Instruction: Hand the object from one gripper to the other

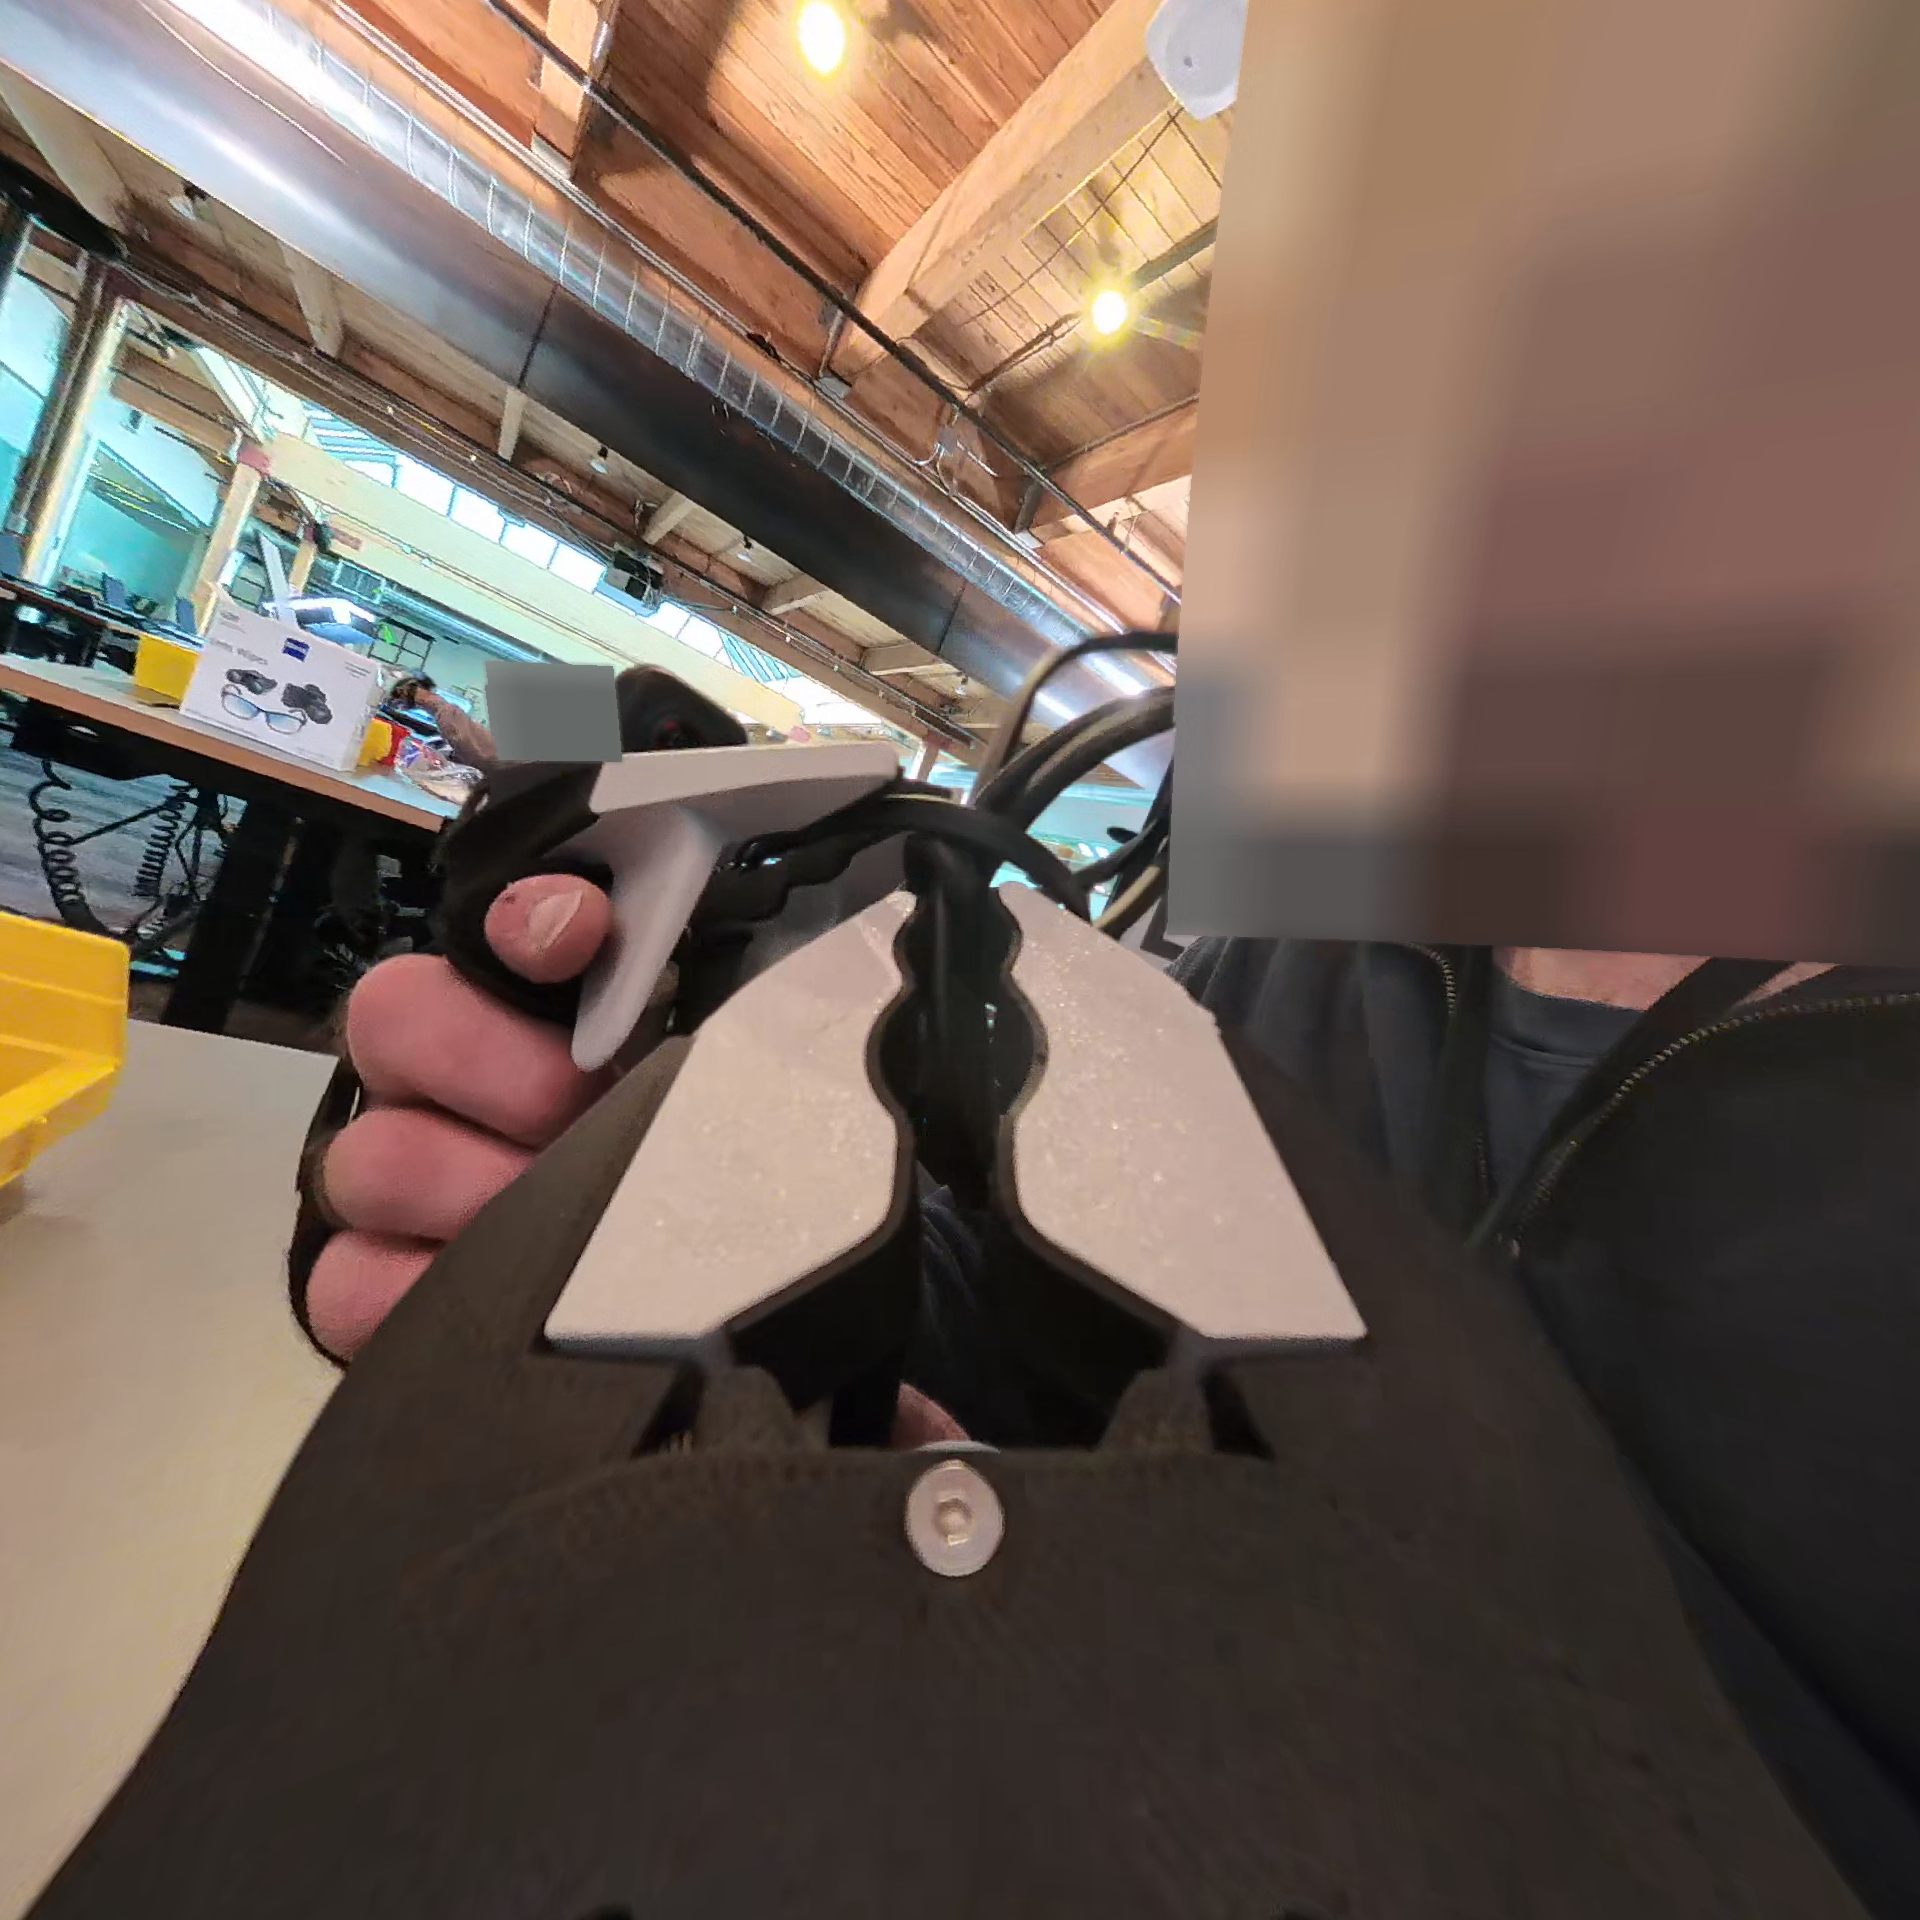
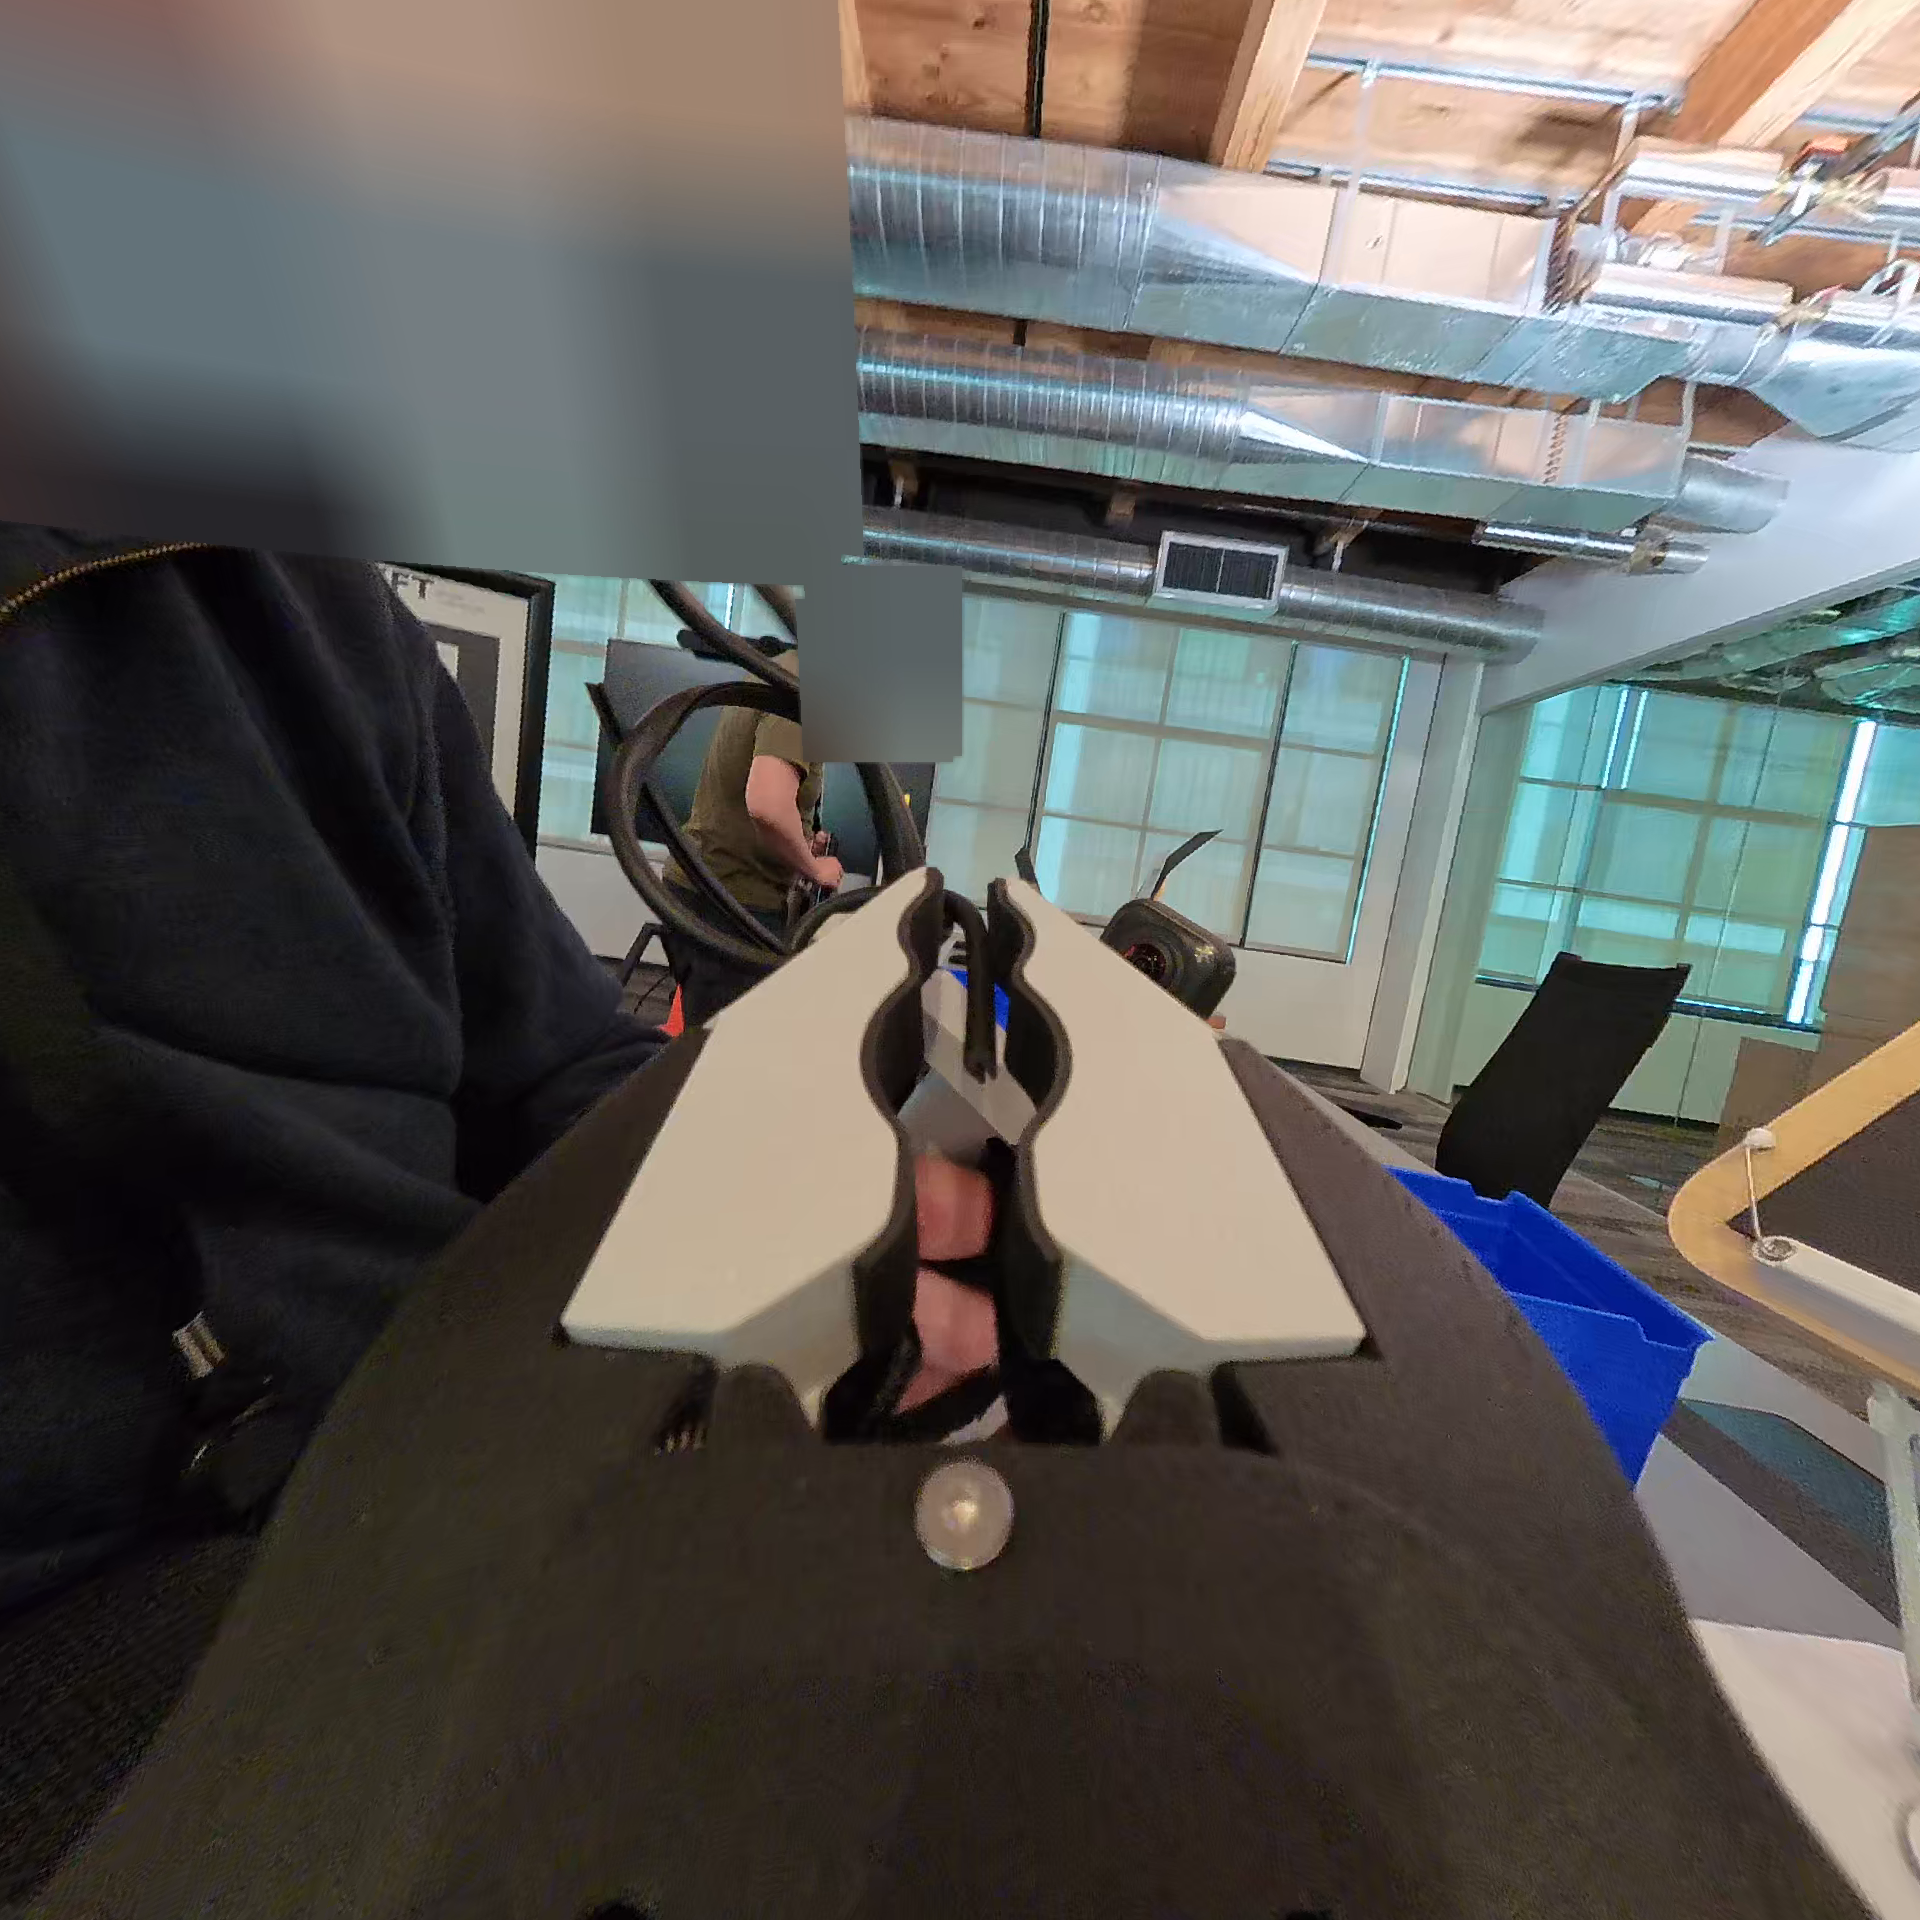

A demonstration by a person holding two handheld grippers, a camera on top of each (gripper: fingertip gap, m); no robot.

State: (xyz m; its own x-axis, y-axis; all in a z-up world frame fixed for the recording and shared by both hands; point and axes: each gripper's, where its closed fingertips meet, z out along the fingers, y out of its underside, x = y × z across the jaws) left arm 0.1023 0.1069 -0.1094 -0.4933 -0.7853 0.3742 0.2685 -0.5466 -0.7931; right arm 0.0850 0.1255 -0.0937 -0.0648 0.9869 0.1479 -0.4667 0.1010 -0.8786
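A bundle of black cable (image 1: 940,1049) is held in the air between the two grippers, which face each other. My left gripper (image 1: 956,904) is shut on the cable, which runs down between its dark wavy pads. My right gripper (image 1: 831,821) shows side-on just beyond, held by a hand (image 1: 447,1091), with its tip at the same bundle. In the right wrist view my right gripper (image 2: 964,894) is closed on a thin strand of the cable (image 2: 975,997). Cable loops (image 2: 623,821) hang out to the left. The left gripper's grey finger (image 2: 971,1101) shows through the gap.
The person holding the grippers wears a dark zip jacket (image 1: 1662,1247) and is close behind them. A yellow bin (image 1: 52,1039) sits on the light table (image 1: 125,1455). A blue bin (image 2: 1558,1299) is at the right. Another person (image 2: 748,821) stands far back. My left and right fingertips are right by each other.
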